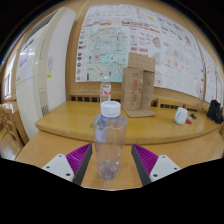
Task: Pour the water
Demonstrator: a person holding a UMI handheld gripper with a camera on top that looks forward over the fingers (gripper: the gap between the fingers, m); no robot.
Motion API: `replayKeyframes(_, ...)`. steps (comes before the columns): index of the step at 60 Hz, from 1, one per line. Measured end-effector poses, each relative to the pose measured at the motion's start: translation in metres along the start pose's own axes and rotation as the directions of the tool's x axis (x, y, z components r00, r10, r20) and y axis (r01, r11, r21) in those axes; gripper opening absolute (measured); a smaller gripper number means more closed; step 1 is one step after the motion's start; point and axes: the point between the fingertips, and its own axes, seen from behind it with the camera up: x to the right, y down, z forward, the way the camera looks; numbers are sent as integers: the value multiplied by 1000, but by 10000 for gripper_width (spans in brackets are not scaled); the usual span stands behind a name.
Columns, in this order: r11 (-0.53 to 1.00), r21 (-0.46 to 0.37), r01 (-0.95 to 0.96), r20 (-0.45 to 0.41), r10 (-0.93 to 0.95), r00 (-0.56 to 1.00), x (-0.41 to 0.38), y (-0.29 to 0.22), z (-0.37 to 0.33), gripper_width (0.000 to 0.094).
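Wooden table point(60, 125) carries a capped bottle point(110, 145) at 12 o'clock between the parted gripper point(111, 162) fingers, placed for grasping.

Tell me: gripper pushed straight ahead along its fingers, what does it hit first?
The clear plastic bottle with the white cap. It stands upright on the wooden table between the open gripper fingers, gaps on both sides, so it would likely be met almost at once.

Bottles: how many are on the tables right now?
2. A clear white-capped bottle stands between the open claw's fingers on the near table; a red-labelled bottle stands beside the paper bag. Others may be hidden.
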Motion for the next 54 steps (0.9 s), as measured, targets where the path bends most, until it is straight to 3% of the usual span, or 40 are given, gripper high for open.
replayKeyframes(8, 1000, 18, 6, 16, -6, 1000, -7, -2, 28, 714)
replayKeyframes(12, 1000, 23, 8, 32, -9, 999, -9, 0, 34, 515)
replayKeyframes(26, 998, 62, 25, 88, -31, 996, -12, -9, 36, 345)
replayKeyframes(38, 993, 109, -45, 210, 21, 977, -1, -64, 17, 343)
replayKeyframes(48, 949, 168, -267, 404, 181, 897, 33, -168, 5, 342)
replayKeyframes(54, 871, 150, -467, 535, 326, 779, 73, -239, 7, 342)
